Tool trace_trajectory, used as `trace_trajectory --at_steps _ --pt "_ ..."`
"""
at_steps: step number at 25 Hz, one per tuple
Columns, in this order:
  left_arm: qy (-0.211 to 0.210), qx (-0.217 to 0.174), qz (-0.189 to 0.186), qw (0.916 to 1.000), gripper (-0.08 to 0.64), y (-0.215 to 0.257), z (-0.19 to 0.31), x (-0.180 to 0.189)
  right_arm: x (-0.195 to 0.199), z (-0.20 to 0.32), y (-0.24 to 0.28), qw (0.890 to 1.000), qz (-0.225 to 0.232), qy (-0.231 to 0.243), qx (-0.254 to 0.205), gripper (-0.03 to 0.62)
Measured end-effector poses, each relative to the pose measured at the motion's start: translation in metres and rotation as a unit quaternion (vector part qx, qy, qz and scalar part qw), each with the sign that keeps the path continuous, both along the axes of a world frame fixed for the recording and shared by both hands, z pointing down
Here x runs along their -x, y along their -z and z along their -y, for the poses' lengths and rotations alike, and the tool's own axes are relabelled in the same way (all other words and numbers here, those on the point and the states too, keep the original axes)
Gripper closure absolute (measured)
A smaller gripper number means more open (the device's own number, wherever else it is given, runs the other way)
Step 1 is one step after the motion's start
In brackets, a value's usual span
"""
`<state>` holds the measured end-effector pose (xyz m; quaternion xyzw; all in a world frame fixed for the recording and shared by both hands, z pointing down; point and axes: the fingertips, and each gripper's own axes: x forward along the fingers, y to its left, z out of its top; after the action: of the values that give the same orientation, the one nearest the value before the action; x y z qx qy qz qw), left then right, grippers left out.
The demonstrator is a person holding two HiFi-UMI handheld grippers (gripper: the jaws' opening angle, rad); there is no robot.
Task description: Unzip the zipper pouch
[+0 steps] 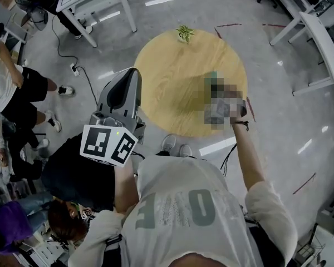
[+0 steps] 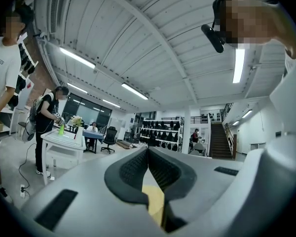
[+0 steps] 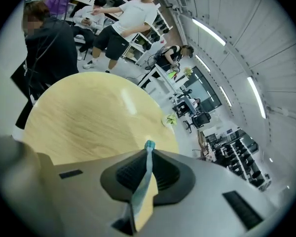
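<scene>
Teal strip [image 3: 147, 172], thin and seen edge-on, sits clamped between the pads of the right claw [image 3: 148, 153], its tip poking out just past the claw's front. Going by the task, I take it for part of the zipper pouch — an edge of the cloth or the pull tab, I cannot tell which. The rest of it I cannot make out, and in the head view that claw is hidden. So the pouch is up in the right claw, above the surface, not lying on it.

The left claw [image 2: 148, 151] has its pads pressed together with nothing between them. It is held level, off to the side of the right claw and well apart from it, facing out into the room rather than toward the pouch.

Below and beyond the right claw lies the round wooden surface [image 3: 89, 117], bare but for a small green plant [image 3: 169, 118] at its far rim. Farther off stand people and white desks.

As for progress — no open zip shows, and only the right claw has hold of anything, the teal strip. My judgement is that the unzipping is yet to start. The left claw needs to come across and take the other part, and then the slider must be drawn along the teeth.
</scene>
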<state>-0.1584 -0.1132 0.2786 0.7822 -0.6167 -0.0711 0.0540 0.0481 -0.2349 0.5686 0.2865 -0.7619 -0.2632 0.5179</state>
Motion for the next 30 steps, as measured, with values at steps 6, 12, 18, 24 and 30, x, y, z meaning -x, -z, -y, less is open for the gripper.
trace_trajectory --at_steps 6,12,18,24,30 --pt "0.002 0.008 0.003 1.0000 0.529 -0.004 -0.002 -0.003 0.023 -0.019 -0.029 0.999 0.021 -0.002 0.048 0.549" --pt "0.011 0.009 0.003 0.9999 0.530 -0.007 -0.005 0.004 0.041 -0.037 -0.065 0.995 0.023 -0.004 0.097 0.549" --pt "0.014 0.010 0.001 0.9998 0.529 -0.008 -0.009 0.008 0.051 -0.050 -0.089 0.988 0.038 -0.029 0.146 0.548" --pt "0.017 0.010 0.001 0.9998 0.529 -0.009 -0.011 0.010 0.058 -0.062 -0.101 0.975 0.062 -0.043 0.207 0.420" --pt "0.018 0.005 -0.001 0.9998 0.529 -0.009 -0.012 0.012 0.060 -0.050 -0.073 0.978 0.087 -0.042 0.185 0.402"
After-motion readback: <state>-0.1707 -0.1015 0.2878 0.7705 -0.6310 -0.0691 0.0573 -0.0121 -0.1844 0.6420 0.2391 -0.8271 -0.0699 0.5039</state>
